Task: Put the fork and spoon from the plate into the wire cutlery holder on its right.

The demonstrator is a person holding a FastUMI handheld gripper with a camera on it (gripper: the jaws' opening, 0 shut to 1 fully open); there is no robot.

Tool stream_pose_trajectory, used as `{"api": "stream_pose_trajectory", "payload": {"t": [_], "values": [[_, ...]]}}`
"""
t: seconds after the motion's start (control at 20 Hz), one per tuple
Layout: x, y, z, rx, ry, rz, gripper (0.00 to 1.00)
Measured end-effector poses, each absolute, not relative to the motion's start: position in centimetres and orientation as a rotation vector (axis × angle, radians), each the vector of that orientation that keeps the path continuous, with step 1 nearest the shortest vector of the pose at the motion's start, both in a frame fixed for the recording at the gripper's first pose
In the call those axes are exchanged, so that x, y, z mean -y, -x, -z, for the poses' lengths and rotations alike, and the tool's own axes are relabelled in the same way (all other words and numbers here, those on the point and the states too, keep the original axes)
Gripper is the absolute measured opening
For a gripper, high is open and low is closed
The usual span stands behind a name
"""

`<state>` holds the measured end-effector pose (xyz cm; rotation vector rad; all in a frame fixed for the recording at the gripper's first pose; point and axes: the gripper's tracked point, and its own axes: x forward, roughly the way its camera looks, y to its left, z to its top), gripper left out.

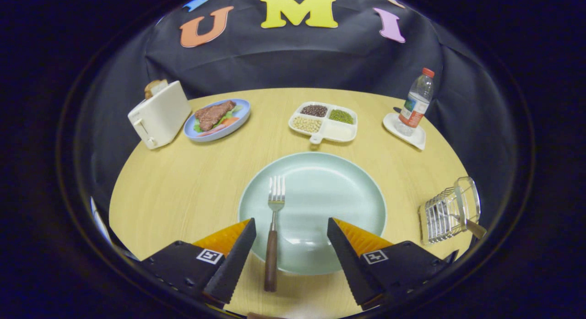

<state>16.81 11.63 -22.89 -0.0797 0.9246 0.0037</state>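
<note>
A fork (273, 232) with a brown wooden handle lies on the left part of a pale green plate (339, 191), tines pointing away, handle reaching over the near rim onto the table. My gripper (291, 228) is open, hovering over the plate's near side; the fork's handle lies between the fingers, closer to the left fingertip (245, 239). To the right of the plate stands the wire cutlery holder (446, 213), with a wooden-handled utensil (471, 226), likely the spoon, sticking out of it.
On the round wooden table (183, 186) beyond the plate: a white toaster (159, 114) with bread, a blue plate of meat and vegetables (218, 118), a white divided dish of beans (324, 122), and a water bottle (415, 101) on a white coaster.
</note>
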Motion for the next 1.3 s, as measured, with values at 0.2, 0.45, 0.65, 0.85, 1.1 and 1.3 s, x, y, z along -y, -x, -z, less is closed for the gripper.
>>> {"api": "stream_pose_trajectory", "payload": {"t": [0.2, 0.45, 0.65, 0.85, 1.1, 1.3], "values": [[-12.2, -17.1, 24.3, -0.969, 0.079, 0.006, 0.82], [-12.9, -17.0, 26.1, -1.041, 0.053, 0.000, 0.36], [-13.2, -17.2, 26.0, -1.042, 0.048, -0.030, 0.09], [-12.8, -16.9, 25.3, -1.035, 0.042, -0.046, 0.01], [-11.4, -15.9, 20.9, -0.959, 0.033, -0.051, 0.01], [-9.1, -14.3, 16.6, -0.908, 0.018, -0.055, 0.01]]}}
